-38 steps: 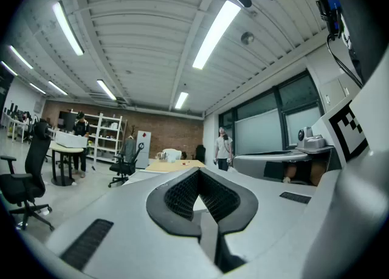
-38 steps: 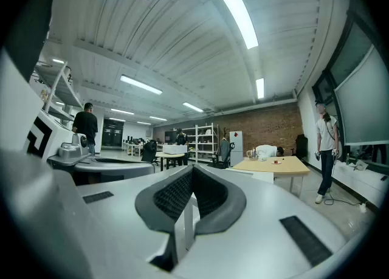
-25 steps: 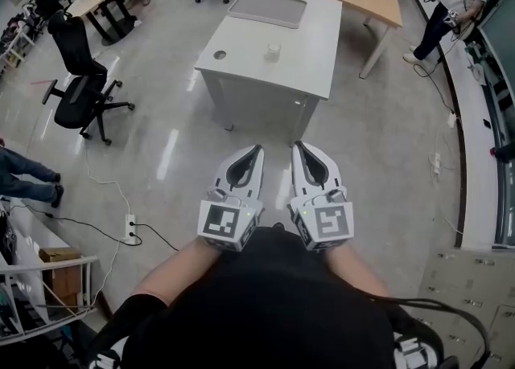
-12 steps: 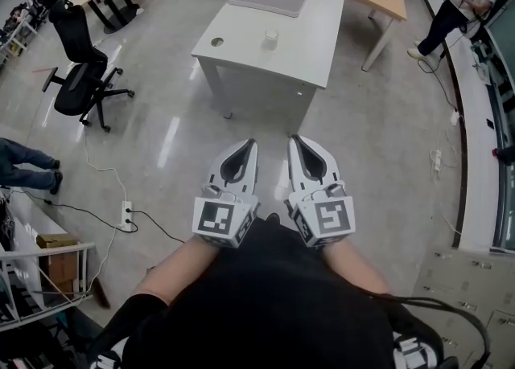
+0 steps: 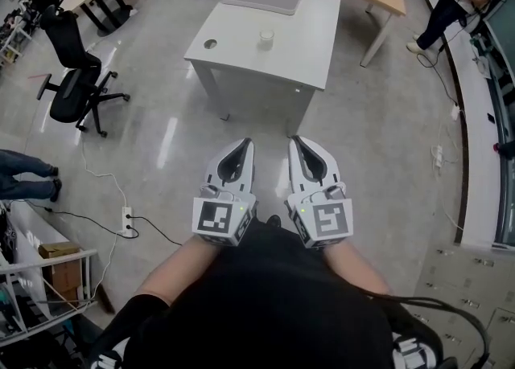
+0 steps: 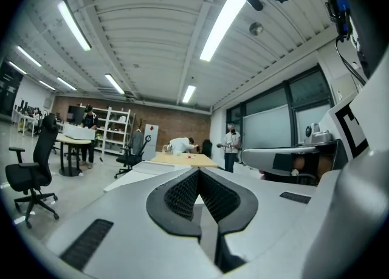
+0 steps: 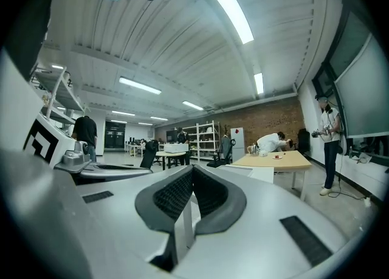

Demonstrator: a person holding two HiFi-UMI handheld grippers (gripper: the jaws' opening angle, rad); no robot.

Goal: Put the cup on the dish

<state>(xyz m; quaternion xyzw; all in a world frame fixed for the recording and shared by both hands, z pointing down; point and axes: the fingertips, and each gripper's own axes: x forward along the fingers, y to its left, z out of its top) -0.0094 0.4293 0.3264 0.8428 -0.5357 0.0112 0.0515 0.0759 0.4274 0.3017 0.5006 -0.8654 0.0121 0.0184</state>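
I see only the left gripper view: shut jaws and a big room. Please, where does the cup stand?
Observer: The head view shows the cup on the white table, far ahead, untouched.
Operator: And where must it go?
Observer: A small round grey thing, likely the dish, lies left of the cup, apart from it.
Operator: Does the other gripper hold anything?
Observer: No, the right gripper is shut on nothing.

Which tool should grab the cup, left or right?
Probably right, barely. The left tool and right tool are both shut, empty and far from the table. The dish sits left of the cup, so right avoids crossing it.
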